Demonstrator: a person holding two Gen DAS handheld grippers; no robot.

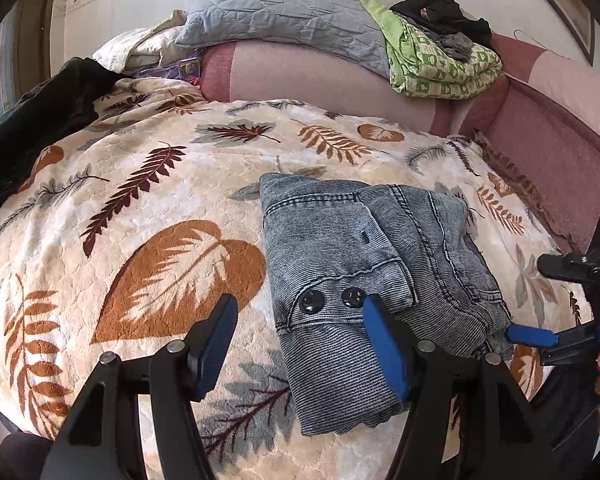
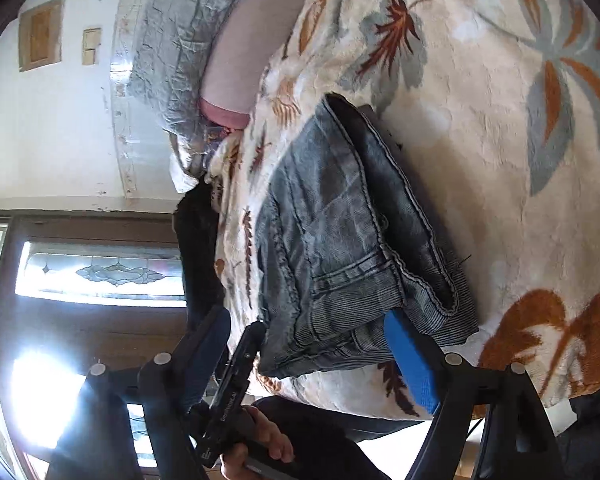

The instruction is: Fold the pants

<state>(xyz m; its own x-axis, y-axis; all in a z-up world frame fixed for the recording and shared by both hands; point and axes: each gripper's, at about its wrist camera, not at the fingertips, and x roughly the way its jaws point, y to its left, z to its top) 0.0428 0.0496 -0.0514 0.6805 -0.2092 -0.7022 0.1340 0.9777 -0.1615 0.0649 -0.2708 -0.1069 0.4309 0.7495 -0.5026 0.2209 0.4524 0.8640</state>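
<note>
Both grippers are spread wide with nothing in them. The pants (image 1: 375,280) sit folded into a compact bundle on the blanket (image 1: 140,200), so I'd guess the left gripper (image 1: 300,344) and right gripper (image 2: 311,356) hang at the near edge just to check or tidy the fold.
</note>
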